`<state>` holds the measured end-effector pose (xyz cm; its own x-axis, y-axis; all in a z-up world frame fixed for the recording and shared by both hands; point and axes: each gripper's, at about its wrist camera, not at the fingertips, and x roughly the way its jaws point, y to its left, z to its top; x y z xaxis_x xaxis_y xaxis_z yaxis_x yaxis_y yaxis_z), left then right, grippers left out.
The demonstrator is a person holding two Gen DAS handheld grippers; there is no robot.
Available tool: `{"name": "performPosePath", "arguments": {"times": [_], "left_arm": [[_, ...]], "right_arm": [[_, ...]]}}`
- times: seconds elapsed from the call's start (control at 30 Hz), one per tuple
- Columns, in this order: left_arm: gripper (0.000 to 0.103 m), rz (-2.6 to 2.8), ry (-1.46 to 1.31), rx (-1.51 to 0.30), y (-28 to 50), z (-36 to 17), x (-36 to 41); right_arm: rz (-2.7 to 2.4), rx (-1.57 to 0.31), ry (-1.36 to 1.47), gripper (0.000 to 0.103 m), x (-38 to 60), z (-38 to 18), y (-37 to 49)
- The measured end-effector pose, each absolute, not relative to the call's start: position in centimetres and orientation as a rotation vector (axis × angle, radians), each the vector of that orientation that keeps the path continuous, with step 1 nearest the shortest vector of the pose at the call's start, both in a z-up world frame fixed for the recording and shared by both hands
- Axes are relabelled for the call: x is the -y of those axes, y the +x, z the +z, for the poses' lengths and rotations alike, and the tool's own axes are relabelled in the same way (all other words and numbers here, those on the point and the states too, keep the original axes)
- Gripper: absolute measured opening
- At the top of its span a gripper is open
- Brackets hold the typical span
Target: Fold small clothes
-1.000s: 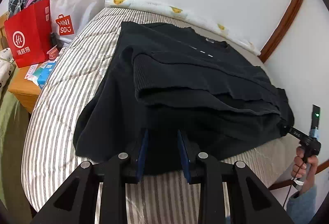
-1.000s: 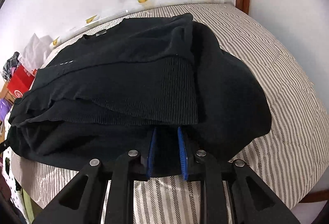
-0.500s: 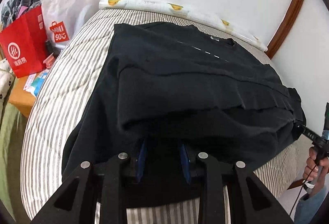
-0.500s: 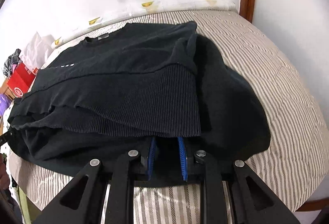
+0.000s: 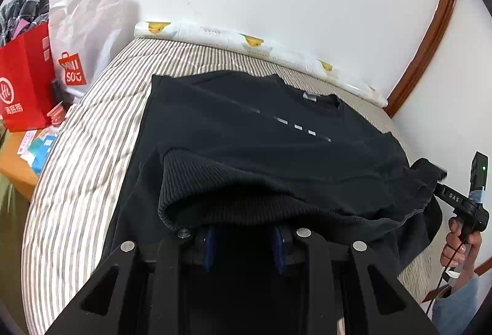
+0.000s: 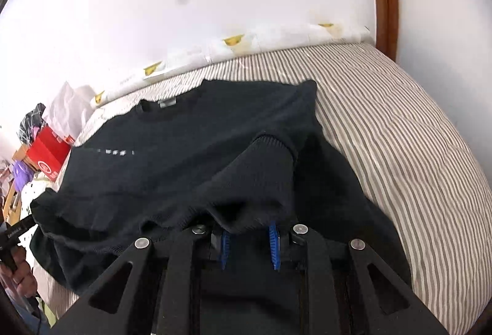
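On my far left a red bag (image 5: 26, 79) and a white bag (image 5: 87, 33) stand beside the bed (image 5: 83, 150). The black sweater (image 5: 261, 144) lies spread on the striped bed, collar toward the wall, its ribbed hem (image 5: 215, 181) lifted and folded back toward the chest. My left tool (image 5: 244, 249) holds the hem's left end; its blue pads sit apart with cloth draped over the tips, so I cannot tell how tightly it grips. My right tool (image 6: 249, 247) is at the hem's right end, pads likewise apart under bunched fabric; I cannot tell there either.
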<state>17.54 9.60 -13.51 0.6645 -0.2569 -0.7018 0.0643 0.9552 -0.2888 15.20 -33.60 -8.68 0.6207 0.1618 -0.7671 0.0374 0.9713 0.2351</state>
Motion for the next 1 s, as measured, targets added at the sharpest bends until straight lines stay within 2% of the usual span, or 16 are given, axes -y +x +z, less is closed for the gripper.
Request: {"name": "performPosePath", "arguments": {"times": [0.27,0.43,0.47,0.57,0.6,0.7,0.77,1.0], "left_arm": [[0.027,-0.162,-0.245,-0.827,21.5,-13.4,-9.7],[0.027,-0.165,-0.253,-0.823,22.1,-13.2,-10.7],[0.027,-0.165,-0.250,-0.819,22.1,-13.1,-10.9],[0.027,-0.162,-0.243,-0.806,22.1,-12.7,-11.6],[0.027,-0.159,-0.241,-0.801,22.1,-12.6,-11.8],[0.029,-0.149,-0.238,-0.783,22.6,-12.1,-12.6],[0.036,-0.173,-0.227,-0.798,23.2,-12.0,-12.9],[0.037,-0.195,-0.171,-0.868,25.6,-13.4,-12.2]], "right_arm": [[0.047,-0.941,0.241,0.020,33.2,-9.4,20.4],[0.047,-0.922,0.183,0.021,33.3,-8.9,20.8],[0.045,-0.921,0.170,0.024,33.3,-8.8,20.9],[0.041,-0.914,0.139,0.041,33.7,-8.7,21.4],[0.039,-0.924,0.133,0.043,33.8,-8.8,21.7],[0.074,-0.941,0.135,0.044,34.1,-9.1,22.7],[0.097,-0.940,0.139,0.047,34.2,-9.2,23.1],[0.141,-0.977,0.162,0.052,34.4,-10.0,24.6]]}}
